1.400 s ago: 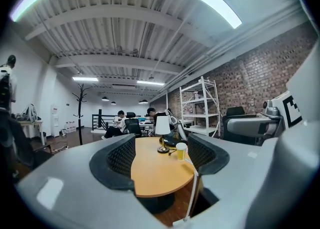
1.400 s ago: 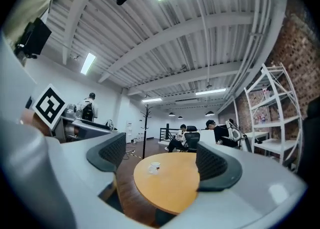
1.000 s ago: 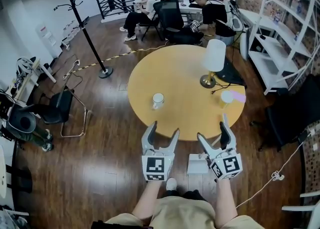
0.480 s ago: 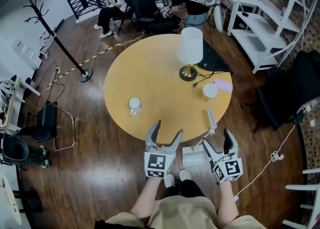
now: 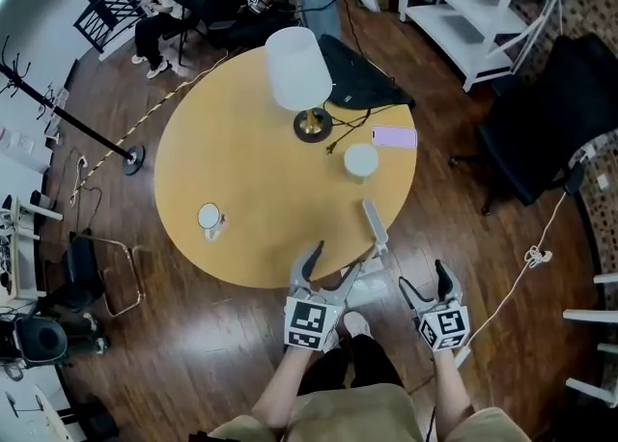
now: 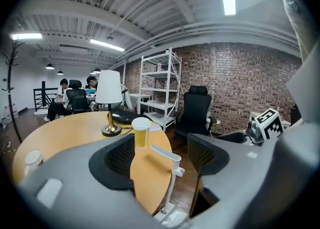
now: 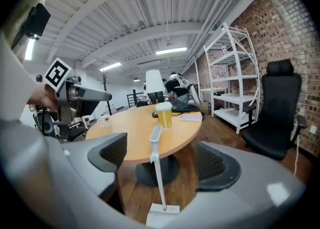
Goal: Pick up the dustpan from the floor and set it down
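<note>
Standing on the floor (image 5: 193, 353) just beside the table's (image 5: 261, 160) near edge, the dustpan (image 5: 375, 225) shows an upright handle (image 7: 156, 148). The left gripper's (image 5: 333, 262) jaws, just narrowing, and the right gripper's (image 5: 425, 279) stand apart, empty; either should straddle the handle squarely before clamping.

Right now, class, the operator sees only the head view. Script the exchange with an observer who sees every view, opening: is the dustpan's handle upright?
Observer: Yes; the right gripper view shows the dustpan handle rising nearly upright from its pan on the floor.
Operator: Is the right hand-held gripper lined up?
Observer: Yes; the handle sits centred between its open jaws, untouched.
Operator: What's in the cup?
Observer: A yellow drink, seen through its side.
</note>
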The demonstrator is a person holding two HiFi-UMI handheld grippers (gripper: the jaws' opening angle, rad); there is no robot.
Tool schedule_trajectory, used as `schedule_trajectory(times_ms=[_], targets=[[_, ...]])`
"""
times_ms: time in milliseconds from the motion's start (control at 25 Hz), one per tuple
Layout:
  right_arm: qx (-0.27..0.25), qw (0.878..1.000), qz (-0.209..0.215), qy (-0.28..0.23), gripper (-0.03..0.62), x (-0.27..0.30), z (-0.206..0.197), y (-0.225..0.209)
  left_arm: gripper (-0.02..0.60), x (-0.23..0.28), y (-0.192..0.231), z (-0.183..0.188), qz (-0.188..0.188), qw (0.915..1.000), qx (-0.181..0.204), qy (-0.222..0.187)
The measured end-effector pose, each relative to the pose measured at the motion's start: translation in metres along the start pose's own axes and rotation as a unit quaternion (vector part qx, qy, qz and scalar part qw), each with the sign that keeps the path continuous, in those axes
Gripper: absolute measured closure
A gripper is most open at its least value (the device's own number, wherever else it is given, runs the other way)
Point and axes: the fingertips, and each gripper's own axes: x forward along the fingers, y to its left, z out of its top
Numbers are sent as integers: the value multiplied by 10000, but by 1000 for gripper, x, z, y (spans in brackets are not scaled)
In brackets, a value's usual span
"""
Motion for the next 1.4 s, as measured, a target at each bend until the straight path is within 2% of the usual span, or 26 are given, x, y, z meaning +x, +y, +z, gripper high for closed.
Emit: schedule_trajectory(times_ms=[120,280,520,720,920,1000,1120,1160,1400], targets=[[129,9998,-13,143,164,22,-29,-11,270,21,-1,-21,-137,9997,18,185],[163,9990,368,209,164,65,-50,-1,270,42,8,-43,-153,9992,81,356],[116,9966,791,202,173,131,-55,14,274,57,30,-67,49,9987,59,498],[-165,9970,709,252,175,173,-54,15,283,56,40,-68,166,9985,-53,510],[-83,9979,619,161,290,189,-51,17,295,47,50,-72,348,9977,-181,557],[-55,9985,536,121,395,189,-50,15,295,43,52,-73,404,9973,-244,558],[-76,9990,441,45,512,183,-45,21,298,32,57,-73,482,9969,-318,525],[-116,9990,436,63,528,180,-44,24,298,28,59,-72,506,9968,-342,513],[-544,9961,650,263,534,160,-47,48,302,9,59,-60,585,9968,-408,372]])
